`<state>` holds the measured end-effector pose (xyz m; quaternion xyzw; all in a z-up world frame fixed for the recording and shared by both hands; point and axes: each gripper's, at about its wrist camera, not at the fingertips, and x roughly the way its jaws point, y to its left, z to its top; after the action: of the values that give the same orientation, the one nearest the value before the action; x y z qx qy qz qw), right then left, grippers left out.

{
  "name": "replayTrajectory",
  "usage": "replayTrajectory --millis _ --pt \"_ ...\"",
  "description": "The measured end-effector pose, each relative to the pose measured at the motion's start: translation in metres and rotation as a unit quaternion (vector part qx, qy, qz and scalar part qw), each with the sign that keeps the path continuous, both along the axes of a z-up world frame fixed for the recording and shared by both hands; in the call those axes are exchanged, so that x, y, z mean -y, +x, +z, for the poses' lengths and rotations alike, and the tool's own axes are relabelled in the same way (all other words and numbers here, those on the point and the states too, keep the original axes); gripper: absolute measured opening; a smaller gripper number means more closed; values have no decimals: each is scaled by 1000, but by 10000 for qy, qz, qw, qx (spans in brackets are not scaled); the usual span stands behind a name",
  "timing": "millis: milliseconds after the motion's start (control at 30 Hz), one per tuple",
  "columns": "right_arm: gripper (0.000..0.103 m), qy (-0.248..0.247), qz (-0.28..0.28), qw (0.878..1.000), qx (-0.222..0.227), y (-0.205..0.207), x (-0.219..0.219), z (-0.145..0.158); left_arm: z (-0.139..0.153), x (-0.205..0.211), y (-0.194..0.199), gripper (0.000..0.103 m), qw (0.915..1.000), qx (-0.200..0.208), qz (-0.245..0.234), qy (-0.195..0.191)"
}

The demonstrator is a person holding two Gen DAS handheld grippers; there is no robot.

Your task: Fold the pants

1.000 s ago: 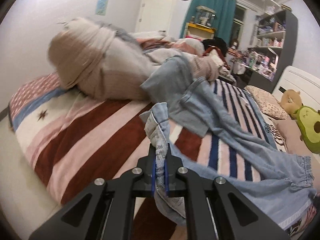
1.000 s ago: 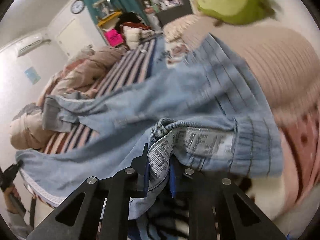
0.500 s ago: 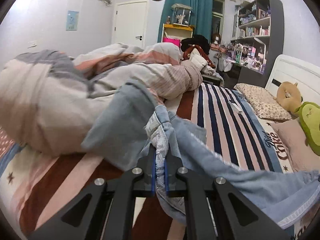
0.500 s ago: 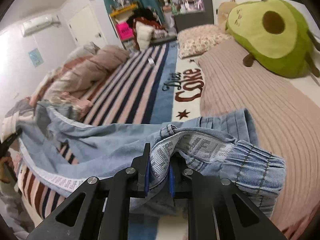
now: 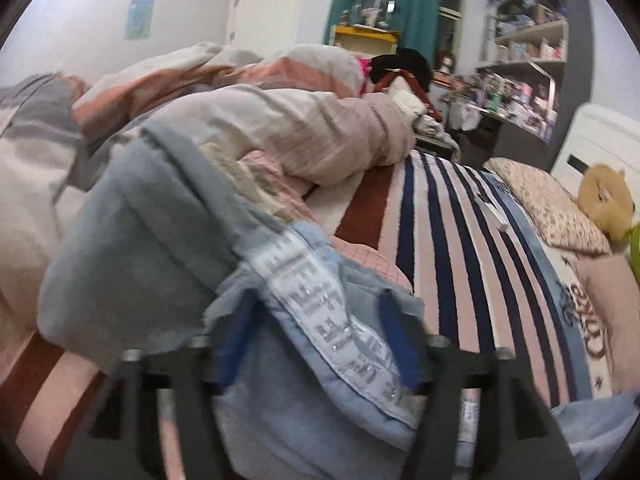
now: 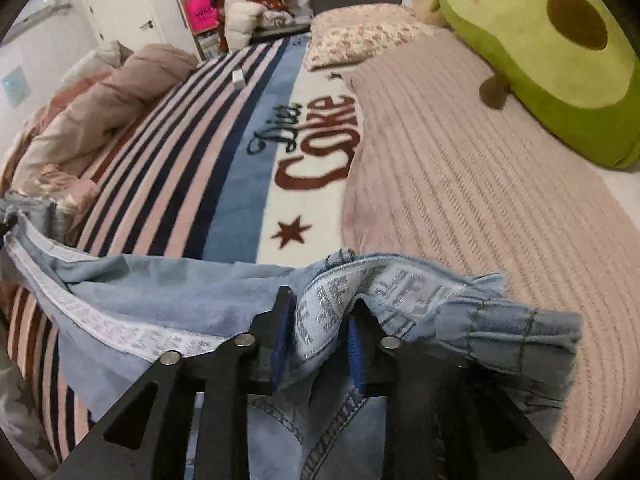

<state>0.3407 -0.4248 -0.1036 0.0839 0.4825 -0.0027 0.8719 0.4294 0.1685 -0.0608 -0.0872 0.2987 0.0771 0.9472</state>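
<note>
The pants (image 5: 136, 248) are light blue denim with a white lettered stripe down the side seam. In the left wrist view my left gripper (image 5: 316, 336) stands open, its fingers wide apart, with the leg end and its stripe draped loosely between them. In the right wrist view my right gripper (image 6: 318, 340) has its fingers partly apart around the bunched elastic waistband (image 6: 500, 328); the pants (image 6: 160, 300) stretch from it to the left across the bed.
A striped "Diet Coke" blanket (image 6: 248, 152) covers the bed. A rumpled duvet (image 5: 280, 128) lies behind the pants. A ribbed pink blanket (image 6: 460, 168), an avocado plush (image 6: 552, 48) and a floral pillow (image 6: 360, 32) are at the right. Shelves (image 5: 532, 68) stand at the back.
My left gripper has opened and let go of the leg end. My right gripper's fingers have spread on the waistband. Both have moved further over the bed.
</note>
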Motion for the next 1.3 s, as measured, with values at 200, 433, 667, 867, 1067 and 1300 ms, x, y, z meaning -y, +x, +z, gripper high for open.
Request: replayTrajectory --millis 200,433,667,867,1067,1300 --pt "70 -129 -98 9998 123 -16 -10 28 21 -11 -20 85 9995 259 -155 -136" --pt "75 -149 770 9915 1038 -55 -73 72 47 19 -51 85 9936 492 -1017 -25" --pt "75 215 3014 9520 486 -13 -199 28 43 43 -57 85 9881 420 -1479 92" --pt "60 140 3414 9398 36 22 -221 -13 29 41 -46 85 9880 252 -1523 58" --pt "1 34 3004 9538 -33 51 -208 -29 21 31 -39 85 9922 175 -1228 129" --pt "9 -585 2329 9702 312 91 -207 -37 13 1 -33 85 9978 81 -654 76"
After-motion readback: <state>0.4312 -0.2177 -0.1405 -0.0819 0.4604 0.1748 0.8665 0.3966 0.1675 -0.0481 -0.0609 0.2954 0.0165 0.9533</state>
